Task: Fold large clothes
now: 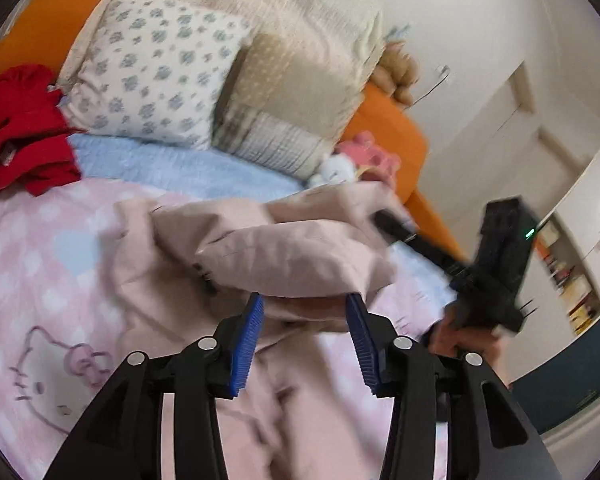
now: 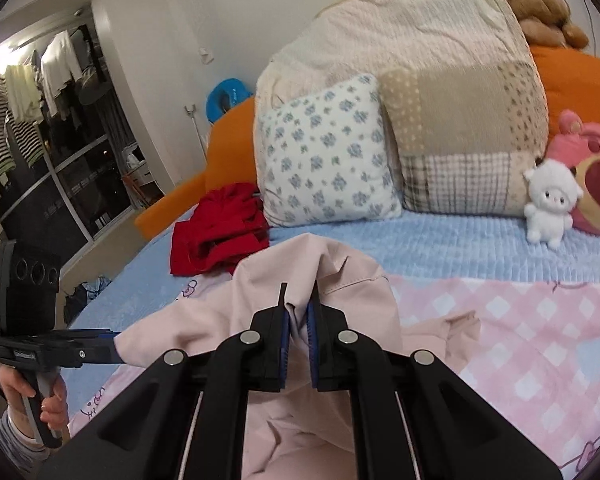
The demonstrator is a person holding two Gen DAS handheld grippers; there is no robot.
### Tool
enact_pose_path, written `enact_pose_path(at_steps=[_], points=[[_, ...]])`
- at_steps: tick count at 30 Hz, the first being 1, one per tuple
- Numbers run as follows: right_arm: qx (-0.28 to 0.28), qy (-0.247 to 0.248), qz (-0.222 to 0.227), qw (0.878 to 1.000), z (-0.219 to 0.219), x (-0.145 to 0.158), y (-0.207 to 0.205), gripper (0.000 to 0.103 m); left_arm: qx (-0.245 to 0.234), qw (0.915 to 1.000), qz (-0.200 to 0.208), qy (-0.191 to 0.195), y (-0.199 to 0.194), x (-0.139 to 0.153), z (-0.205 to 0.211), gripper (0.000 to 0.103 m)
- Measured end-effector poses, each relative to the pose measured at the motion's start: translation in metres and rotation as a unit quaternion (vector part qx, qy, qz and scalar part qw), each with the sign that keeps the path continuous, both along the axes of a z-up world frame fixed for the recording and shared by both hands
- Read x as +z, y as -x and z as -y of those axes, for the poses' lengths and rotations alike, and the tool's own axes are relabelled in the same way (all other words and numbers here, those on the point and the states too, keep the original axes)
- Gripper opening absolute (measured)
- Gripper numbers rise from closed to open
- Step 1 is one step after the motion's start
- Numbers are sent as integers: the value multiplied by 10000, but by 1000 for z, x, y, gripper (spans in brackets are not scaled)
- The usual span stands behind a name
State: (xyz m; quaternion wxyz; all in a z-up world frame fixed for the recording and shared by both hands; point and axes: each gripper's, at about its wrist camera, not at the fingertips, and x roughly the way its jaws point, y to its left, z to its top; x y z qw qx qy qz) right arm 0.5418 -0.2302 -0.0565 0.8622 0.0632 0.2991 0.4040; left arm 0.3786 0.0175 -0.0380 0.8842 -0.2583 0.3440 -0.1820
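Observation:
A pale pink garment (image 1: 284, 248) (image 2: 340, 280) hangs bunched above the pink checked blanket (image 1: 40, 240) (image 2: 520, 320) on the bed. My right gripper (image 2: 298, 312) is shut on a fold of it and holds that part up; in the left wrist view its tips (image 1: 380, 218) bite the cloth's far edge. My left gripper (image 1: 305, 304) has its blue pads well apart, and a roll of the garment lies across its tips without being pinched. From the right wrist view the cloth tapers to the left gripper (image 2: 114, 340), which a hand (image 2: 48, 404) holds.
A crumpled red garment (image 1: 20, 128) (image 2: 220, 232) lies at the blanket's far edge. Behind it stand a flowered pillow (image 2: 324, 152), a patchwork pillow (image 2: 460, 140) and plush toys (image 2: 548, 204) against an orange headboard (image 1: 388, 128). Left of the bed is a glass door (image 2: 80, 184).

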Motion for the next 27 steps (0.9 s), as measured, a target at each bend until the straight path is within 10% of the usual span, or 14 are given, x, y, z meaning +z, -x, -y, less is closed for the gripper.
enact_pose_path(at_steps=[5,9,12,17,20,27], points=[[-1,-58,124,9999,-11,28,-14,8,-229,9938,1067,186,19,57,22,66],[-136,-155,345,9992,-28,61,-43,8,-503,9981,302,174,-33,51,46,66],[-270,-352,344,9984,-32,78,-56,8,-55,9931,-520,1046,-85,10,29,60],[-153,-912,212,9955,-25,89,-45,8,507,9770,-336,2042,-112,-30,-9,56],[153,-989,289,9946,-21,81,-9,8,306,9583,-661,2762,-108,-64,-21,56],[628,-1076,279,9918,1,21,97,8,-331,9579,-1278,2549,-26,-112,-10,59]])
